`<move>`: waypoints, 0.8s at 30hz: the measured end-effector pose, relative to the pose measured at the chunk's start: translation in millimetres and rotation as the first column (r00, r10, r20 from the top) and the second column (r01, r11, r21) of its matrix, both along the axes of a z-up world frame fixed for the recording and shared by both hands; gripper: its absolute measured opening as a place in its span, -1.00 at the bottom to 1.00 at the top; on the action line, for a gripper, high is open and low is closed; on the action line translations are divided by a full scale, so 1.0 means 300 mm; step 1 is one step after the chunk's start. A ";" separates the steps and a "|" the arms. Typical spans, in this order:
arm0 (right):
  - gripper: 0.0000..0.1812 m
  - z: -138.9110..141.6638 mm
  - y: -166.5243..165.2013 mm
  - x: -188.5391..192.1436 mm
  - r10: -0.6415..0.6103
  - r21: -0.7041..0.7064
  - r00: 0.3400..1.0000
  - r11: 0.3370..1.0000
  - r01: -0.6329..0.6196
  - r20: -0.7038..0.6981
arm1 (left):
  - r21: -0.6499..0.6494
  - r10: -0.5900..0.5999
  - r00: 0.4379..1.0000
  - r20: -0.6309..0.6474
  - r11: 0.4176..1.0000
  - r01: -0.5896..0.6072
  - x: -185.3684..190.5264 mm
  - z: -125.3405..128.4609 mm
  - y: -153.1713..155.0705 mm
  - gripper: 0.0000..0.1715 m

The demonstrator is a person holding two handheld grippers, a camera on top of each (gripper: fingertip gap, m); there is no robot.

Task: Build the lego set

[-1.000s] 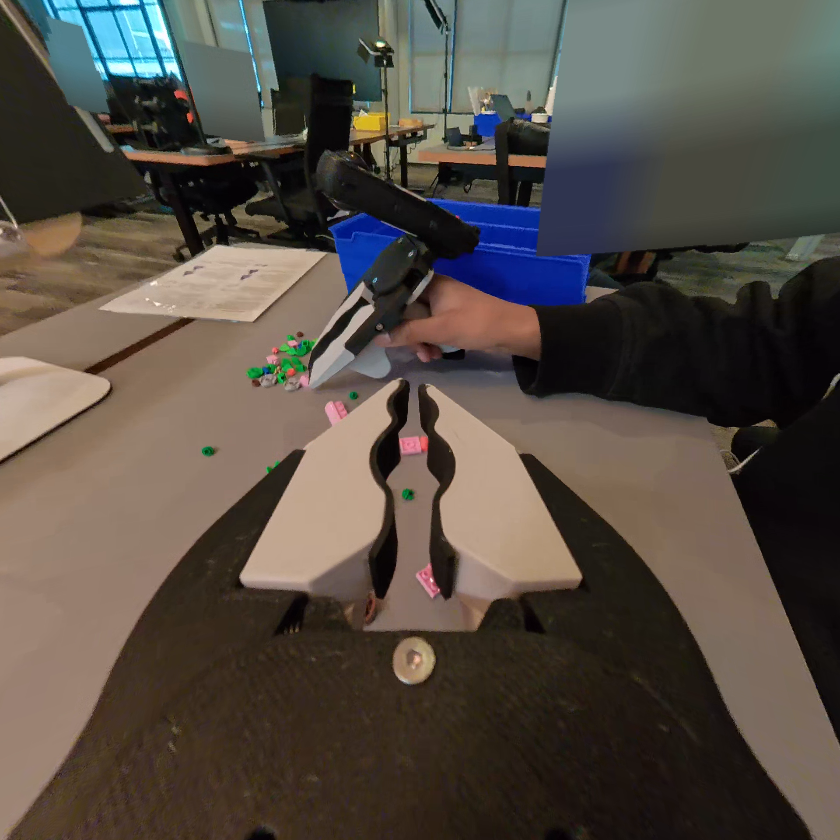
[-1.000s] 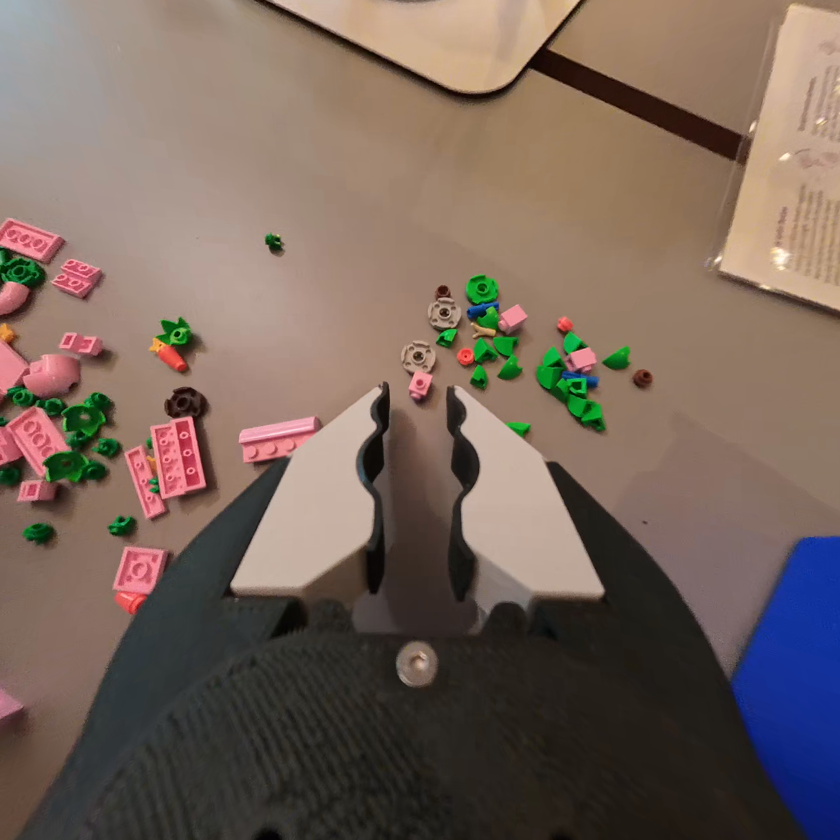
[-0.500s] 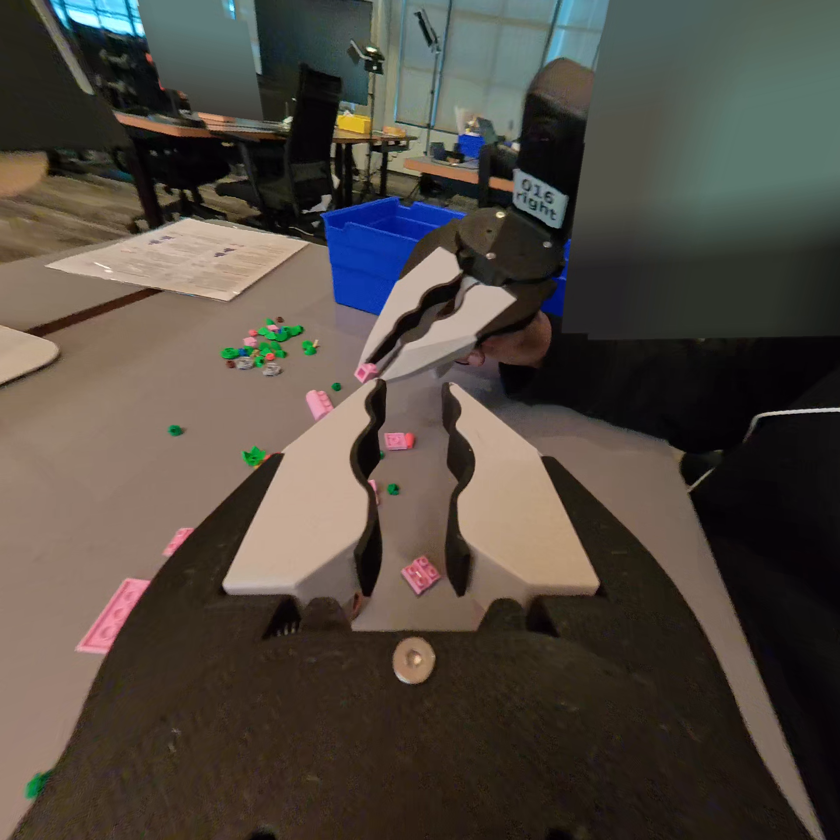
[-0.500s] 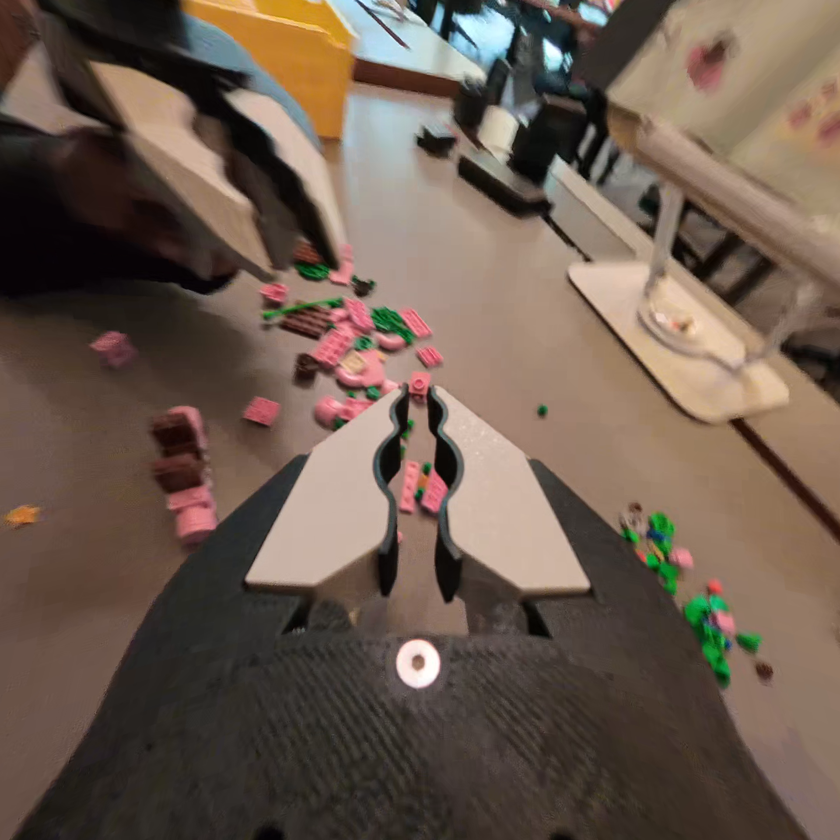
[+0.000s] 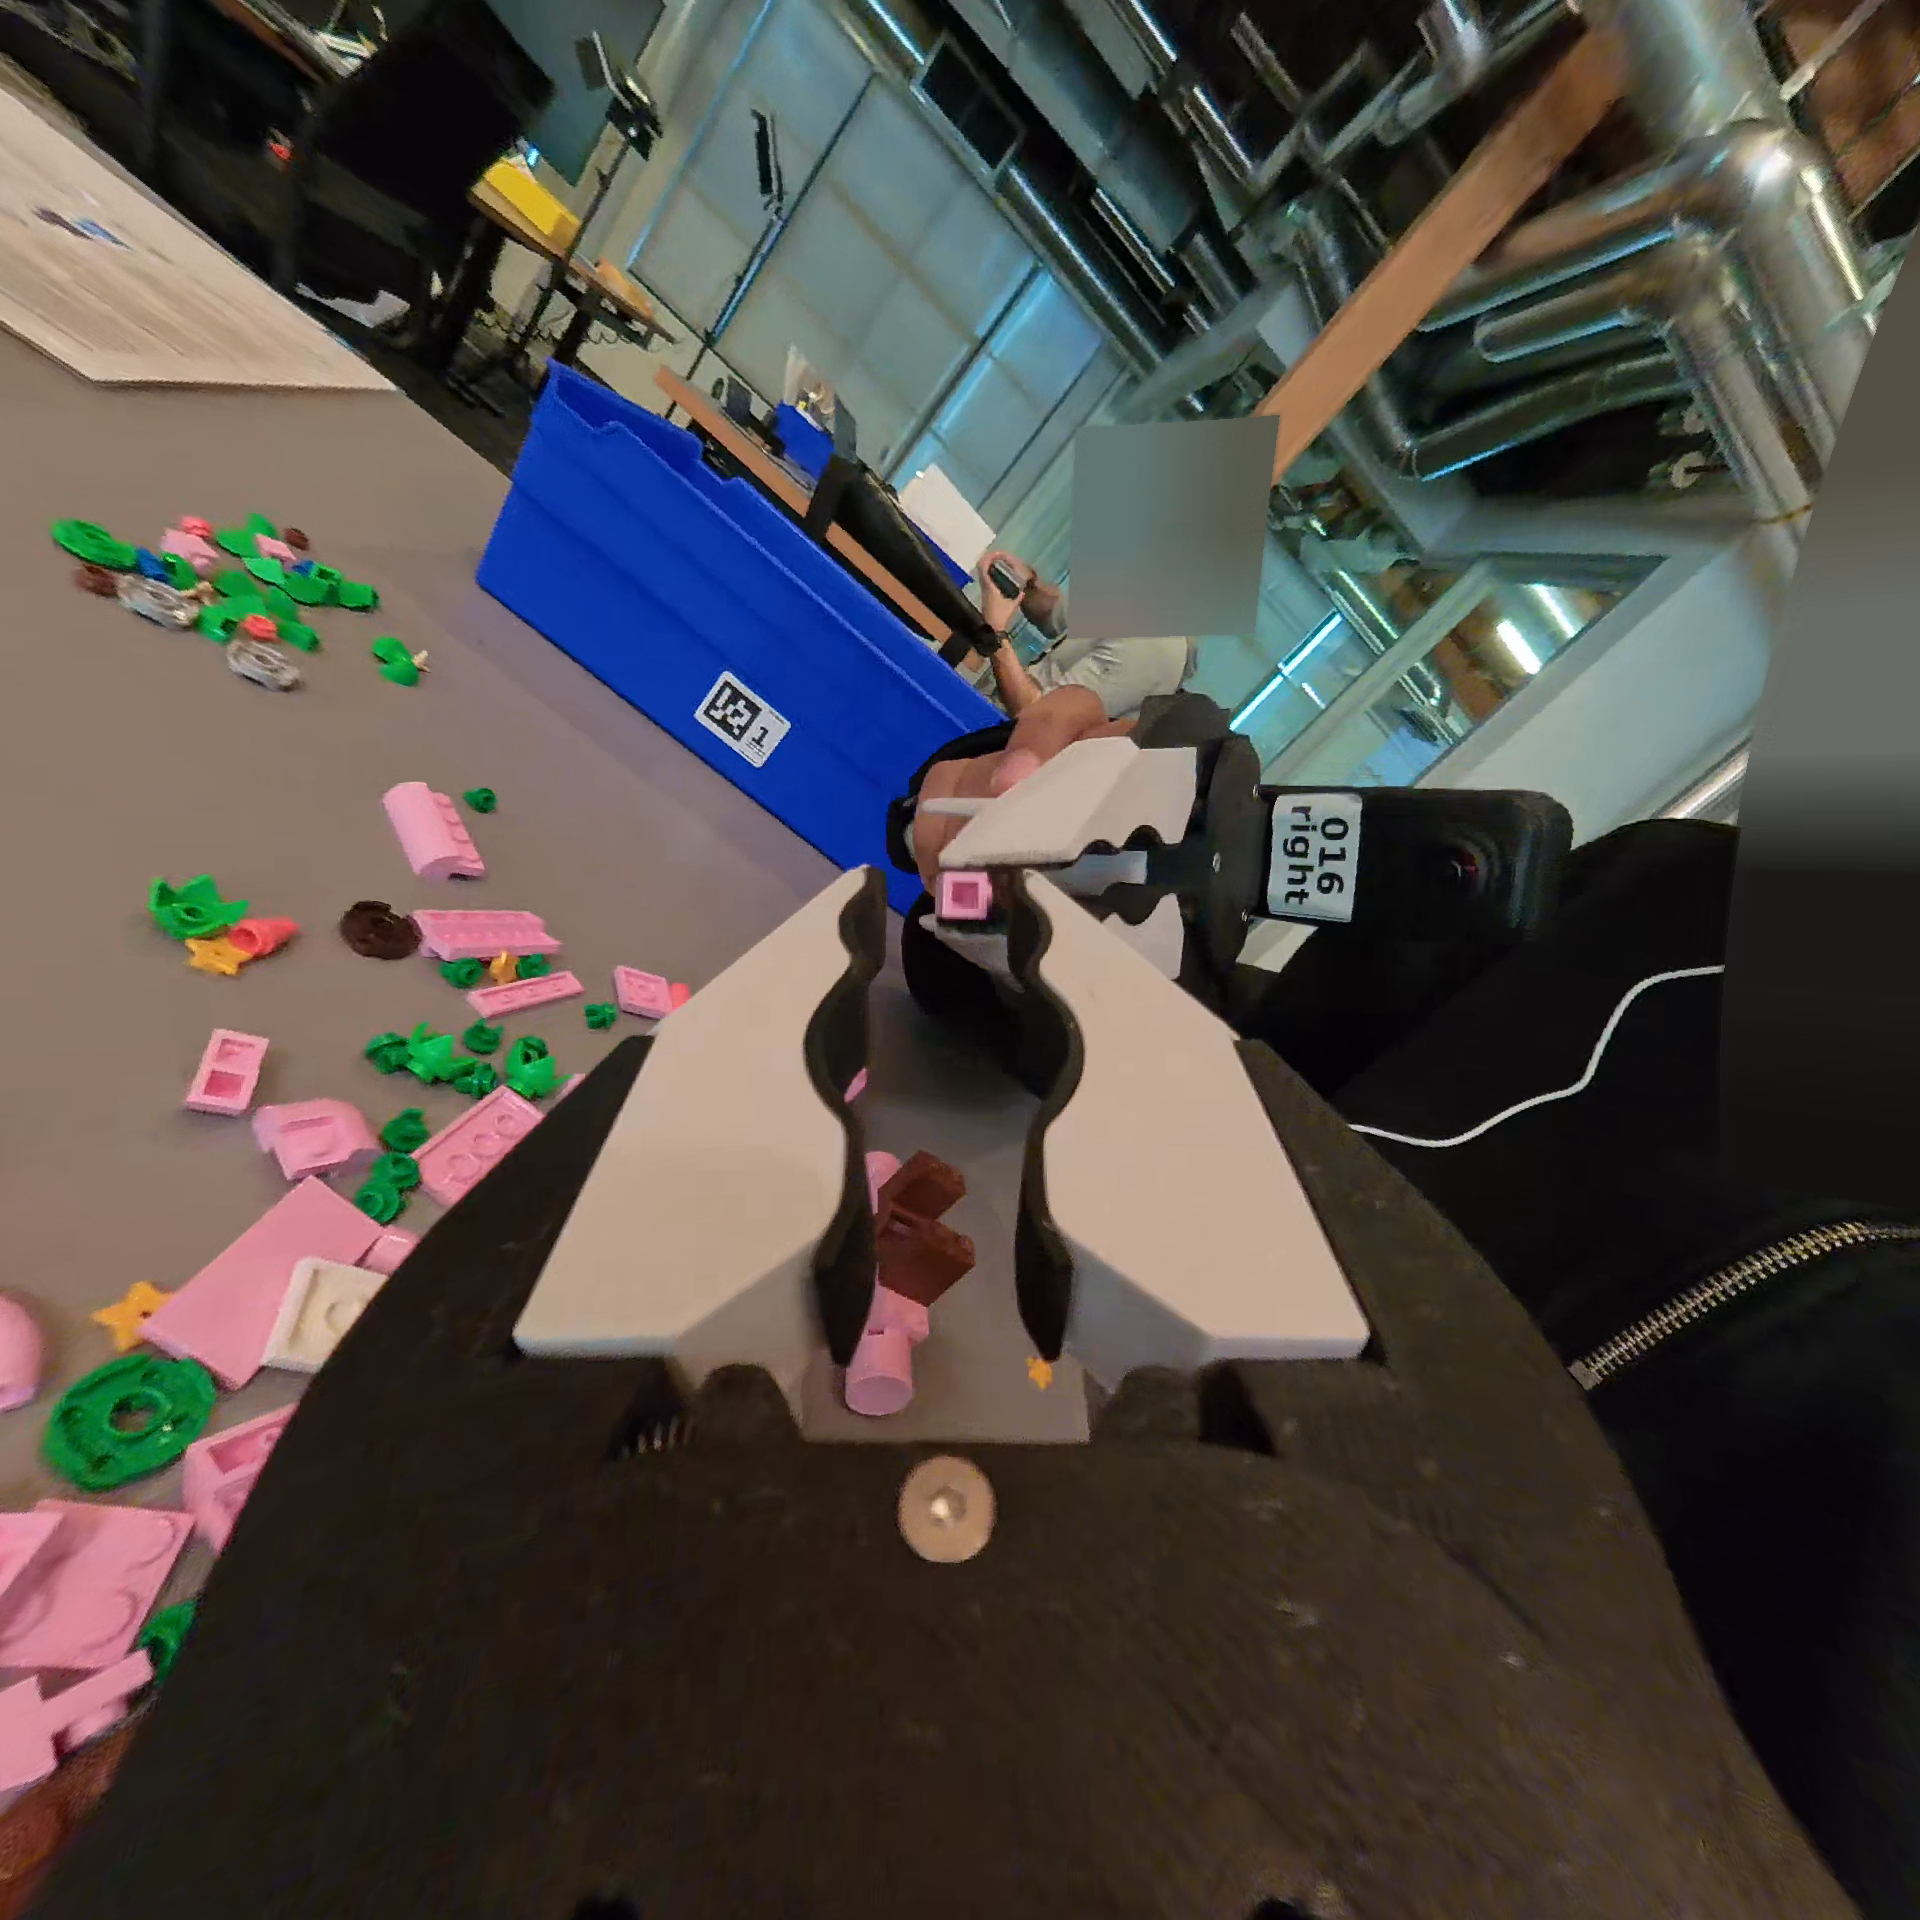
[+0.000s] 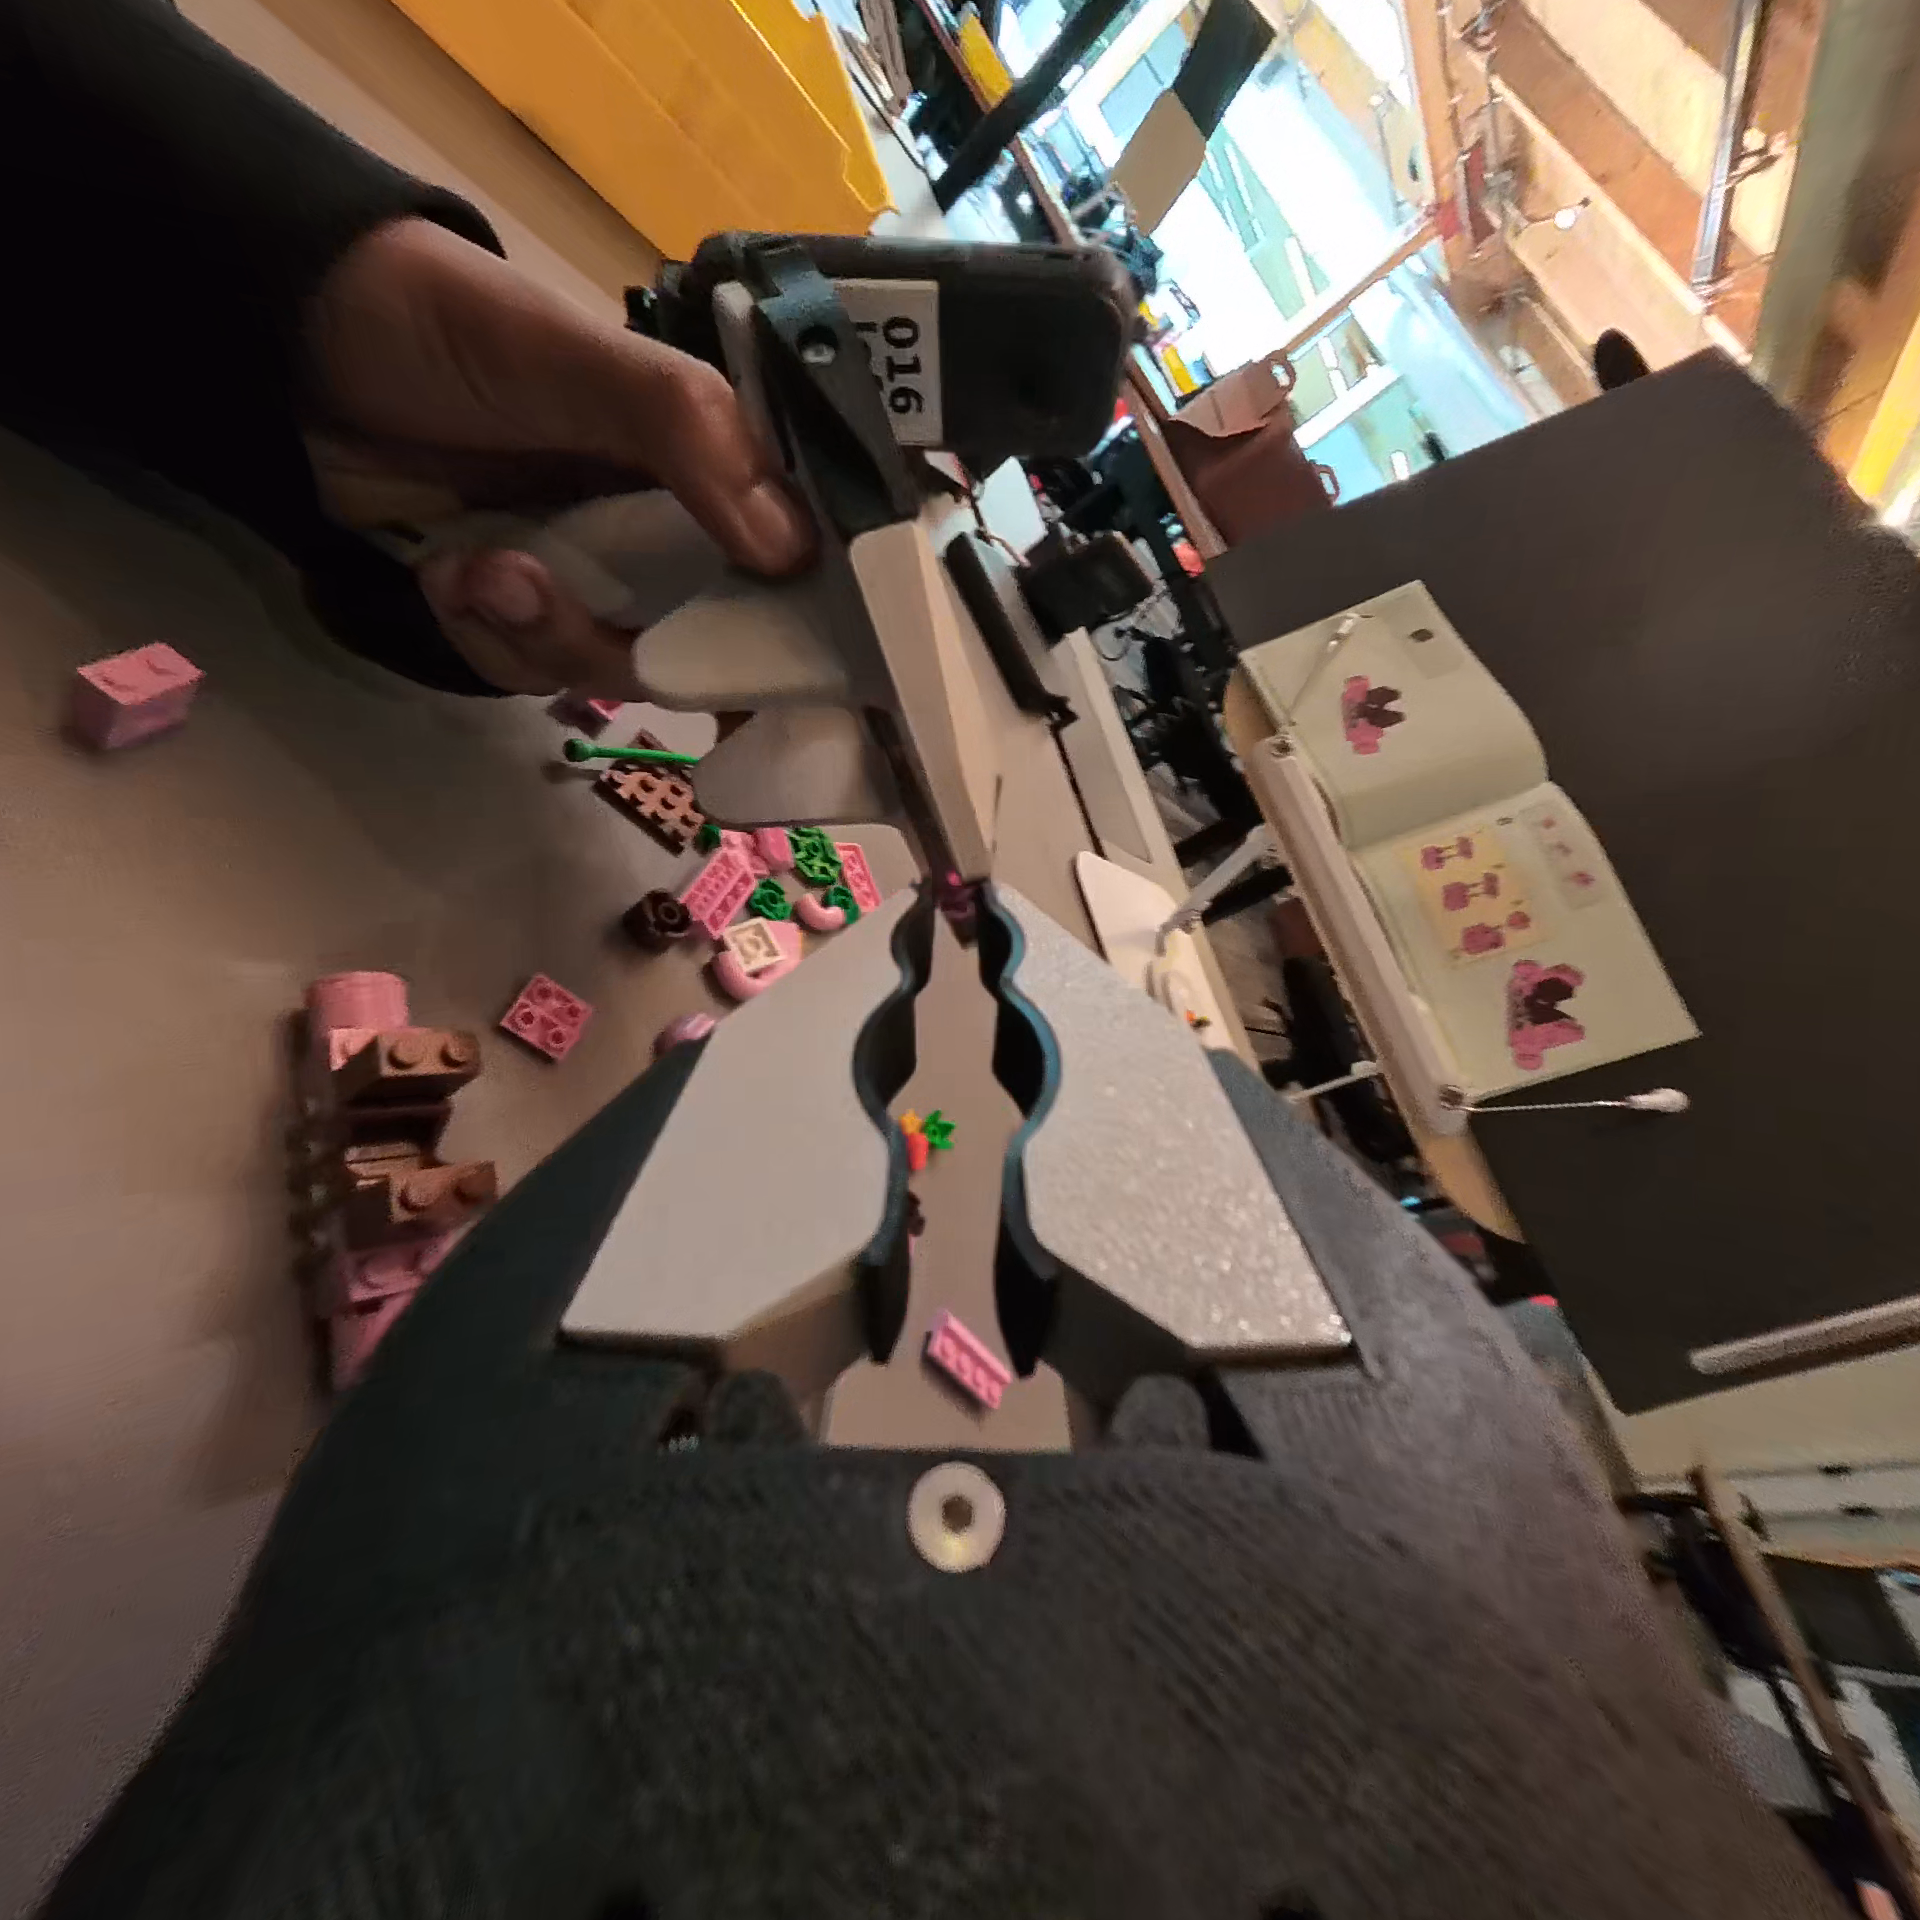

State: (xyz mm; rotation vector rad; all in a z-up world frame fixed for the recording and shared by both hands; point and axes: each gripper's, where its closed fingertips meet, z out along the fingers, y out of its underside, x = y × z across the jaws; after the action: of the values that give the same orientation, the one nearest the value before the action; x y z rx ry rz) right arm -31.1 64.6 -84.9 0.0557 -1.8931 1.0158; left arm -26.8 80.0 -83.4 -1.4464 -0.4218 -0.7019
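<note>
My right gripper [image 6: 954,899] is shut on a small pink brick [image 5: 961,896] at its fingertips and holds it in the air. In the left wrist view its fingers [image 5: 1049,821] come in from the right. My left gripper [image 5: 943,906] is open, and the brick sits between its fingertips without clear contact. In the right wrist view the left gripper's fingers [image 6: 925,665] come down from the upper left to the brick [image 6: 951,891]. A part-built brown and pink assembly [image 6: 384,1143] lies on the grey table [image 5: 623,810]; it also shows in the left wrist view [image 5: 914,1236].
Loose pink and green pieces [image 5: 436,1060] are spread over the table, with a green pile [image 5: 239,582] farther off. A blue bin [image 5: 675,582] stands behind, a yellow bin [image 6: 675,94] at the far side. An open instruction booklet [image 6: 1455,883] rests on a stand.
The right gripper closed on the small pink brick by the green pile, lifted it and swung it over to the left gripper's tips. Both grippers rose and tilted; the left opened wider.
</note>
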 end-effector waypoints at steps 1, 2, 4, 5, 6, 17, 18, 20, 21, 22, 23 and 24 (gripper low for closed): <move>-0.93 0.008 0.003 -0.003 -0.012 -0.001 1.000 1.000 0.012 -0.024 | -0.003 0.002 1.000 -0.002 1.000 -0.002 -0.001 -0.001 0.000 -0.78; -0.93 0.015 0.004 -0.002 -0.015 -0.007 0.999 1.000 0.014 -0.038 | 0.000 0.000 1.000 -0.005 1.000 0.000 0.000 0.002 -0.002 -0.78; -0.93 0.014 0.003 0.000 -0.007 -0.015 1.000 1.000 0.007 -0.024 | 0.011 -0.007 1.000 -0.006 1.000 0.008 0.003 0.008 -0.004 -0.83; -0.93 0.012 0.002 0.000 -0.003 -0.014 1.000 1.000 0.002 -0.020 | 0.019 -0.014 1.000 -0.009 1.000 0.014 0.007 0.011 -0.005 -0.87; -0.93 0.010 0.002 0.002 0.003 -0.007 1.000 1.000 -0.003 -0.024 | 0.024 -0.019 1.000 -0.012 1.000 0.020 0.011 0.014 -0.005 -0.91; -0.92 0.074 -0.005 0.053 0.127 -0.136 0.991 0.982 -0.130 -0.031 | 0.227 -0.214 0.960 0.181 0.959 0.171 0.052 0.075 -0.021 -0.91; -0.91 0.083 -0.005 0.058 0.137 -0.155 0.990 0.978 -0.139 -0.026 | 0.253 -0.237 0.951 0.198 0.950 0.184 0.058 0.083 -0.022 -0.91; -0.91 0.098 -0.007 0.070 0.157 -0.183 0.987 0.970 -0.159 -0.022 | 0.295 -0.280 0.934 0.223 0.932 0.210 0.070 0.098 -0.023 -0.91; -0.91 0.104 -0.008 0.076 0.167 -0.192 0.986 0.967 -0.168 -0.022 | 0.312 -0.301 0.925 0.231 0.924 0.222 0.077 0.104 -0.024 -0.91; -0.91 0.108 -0.010 0.082 0.175 -0.196 0.984 0.964 -0.177 -0.024 | 0.322 -0.317 0.919 0.235 0.917 0.234 0.086 0.109 -0.023 -0.91; -0.91 0.108 -0.013 0.085 0.179 -0.195 0.984 0.964 -0.180 -0.026 | 0.325 -0.325 0.916 0.236 0.915 0.241 0.092 0.110 -0.020 -0.91; -0.92 0.106 -0.014 0.085 0.177 -0.188 0.984 0.966 -0.179 -0.029 | 0.326 -0.327 0.915 0.236 0.914 0.243 0.096 0.110 -0.017 -0.90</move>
State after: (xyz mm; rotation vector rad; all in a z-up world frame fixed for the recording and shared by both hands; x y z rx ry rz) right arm -5.6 60.3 -53.1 0.1223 -1.7960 1.3123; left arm 2.1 74.9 -50.5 -1.1388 -0.3110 -1.1733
